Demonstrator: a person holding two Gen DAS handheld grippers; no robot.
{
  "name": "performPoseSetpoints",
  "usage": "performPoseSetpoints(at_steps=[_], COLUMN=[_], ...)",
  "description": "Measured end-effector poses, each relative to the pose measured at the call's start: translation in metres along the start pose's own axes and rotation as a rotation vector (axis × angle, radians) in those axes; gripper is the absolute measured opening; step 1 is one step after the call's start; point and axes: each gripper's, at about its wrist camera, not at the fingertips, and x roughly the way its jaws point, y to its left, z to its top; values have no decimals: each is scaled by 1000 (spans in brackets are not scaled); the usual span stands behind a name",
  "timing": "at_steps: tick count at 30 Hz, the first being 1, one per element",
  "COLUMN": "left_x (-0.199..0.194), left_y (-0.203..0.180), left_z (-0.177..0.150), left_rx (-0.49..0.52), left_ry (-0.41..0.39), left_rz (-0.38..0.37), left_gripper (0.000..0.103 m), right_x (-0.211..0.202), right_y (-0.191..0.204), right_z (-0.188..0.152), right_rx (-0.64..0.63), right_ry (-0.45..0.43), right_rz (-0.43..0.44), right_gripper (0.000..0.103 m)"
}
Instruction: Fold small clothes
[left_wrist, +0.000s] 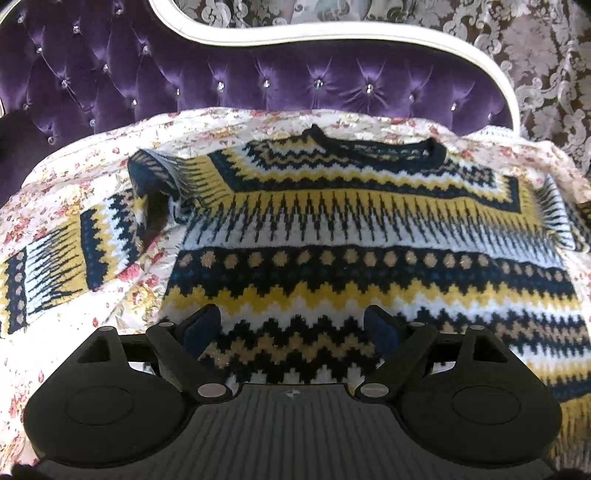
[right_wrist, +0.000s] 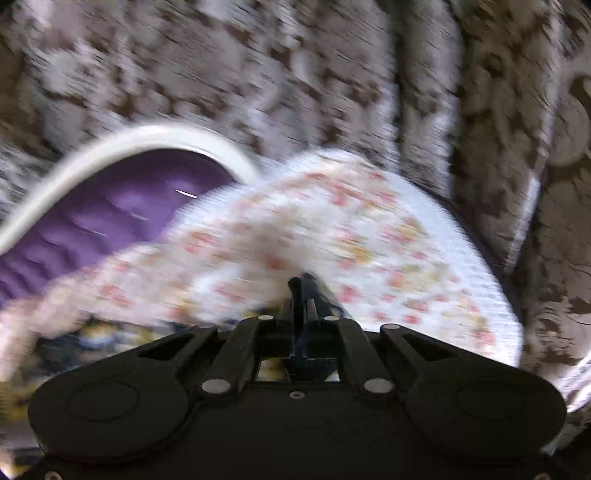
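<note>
A knitted sweater (left_wrist: 332, 229) with navy, yellow, tan and white zigzag bands lies flat on a floral bedspread (left_wrist: 74, 173), its collar towards the headboard. Its left sleeve (left_wrist: 74, 251) stretches out to the left, bent at the shoulder. My left gripper (left_wrist: 291, 321) hovers open just over the sweater's lower part, with the knit showing between its blue pads (left_wrist: 203, 325). The right wrist view is heavily blurred. In it my right gripper (right_wrist: 303, 286) has its fingers pressed together above the bedspread (right_wrist: 332, 229). Whether cloth is pinched there I cannot make out. A blurred patch of the sweater (right_wrist: 110, 339) shows at lower left.
A purple tufted headboard (left_wrist: 258, 81) with a white curved frame (left_wrist: 332, 33) rises behind the bed. Brown and silver patterned curtain (left_wrist: 546, 74) hangs beyond it and fills the top of the right wrist view. The bedspread drops off at the right edge (right_wrist: 491, 295).
</note>
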Motion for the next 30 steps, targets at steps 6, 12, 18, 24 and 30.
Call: performPoseSetpoints(at_steps=[6,12,18,24,30], left_x=[-20,-31,-37,-33,-30], left_y=[15,39,62,78,85], left_z=[1,-1,-8,-13,-17], left_rx=[-17,-33,-32,-57,-70], left_ry=[-45,-61,-75,-57,-46], left_rz=[-5,9,46,52,56], left_gripper=[85,85,85,85,85], right_x=[-43,-40,4,49,77], right_y=[103,223,314,365,384], right_z=[15,-5,-53,-108,-144], right_rx=[-51,-118,-159,-192,-213], right_ry=[30,115,210,292,303], right_rz=[252,520,646,663,673], right_gripper=[9,9,9,9,21])
